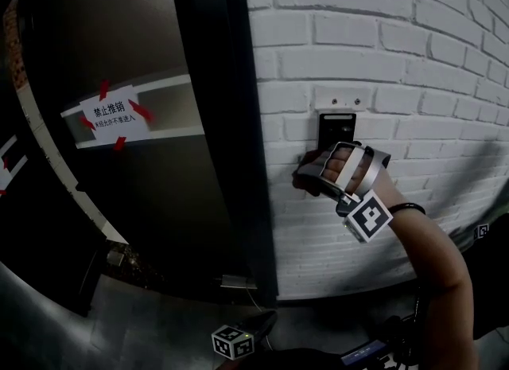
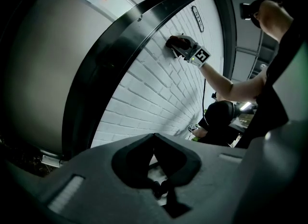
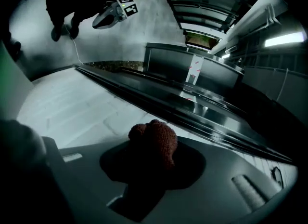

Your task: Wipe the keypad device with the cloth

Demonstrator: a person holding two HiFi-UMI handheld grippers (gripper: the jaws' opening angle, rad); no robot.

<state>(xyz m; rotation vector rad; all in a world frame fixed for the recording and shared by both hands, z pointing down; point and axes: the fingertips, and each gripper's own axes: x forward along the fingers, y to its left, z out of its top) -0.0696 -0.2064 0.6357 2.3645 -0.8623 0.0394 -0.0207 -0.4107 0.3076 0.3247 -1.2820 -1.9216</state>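
Observation:
The black keypad device (image 1: 336, 127) is mounted on the white brick wall (image 1: 382, 34). Just below it, my right gripper (image 1: 318, 171) presses a dark cloth (image 1: 304, 181) against the bricks. In the right gripper view the reddish knitted cloth (image 3: 155, 141) bulges out from between the jaws of that gripper (image 3: 151, 167), which is shut on it. The left gripper view shows the same gripper (image 2: 179, 47) from below, with the keypad device (image 2: 197, 18) farther up the wall. My left gripper (image 2: 156, 175) hangs low, shut and holding nothing; only its marker cube (image 1: 233, 342) shows in the head view.
A black door frame (image 1: 231, 122) runs down just left of the keypad. Beyond it is a dark metal door with a taped paper sign (image 1: 115, 112). A person in dark clothes (image 2: 219, 119) is low down by the wall, near a cable.

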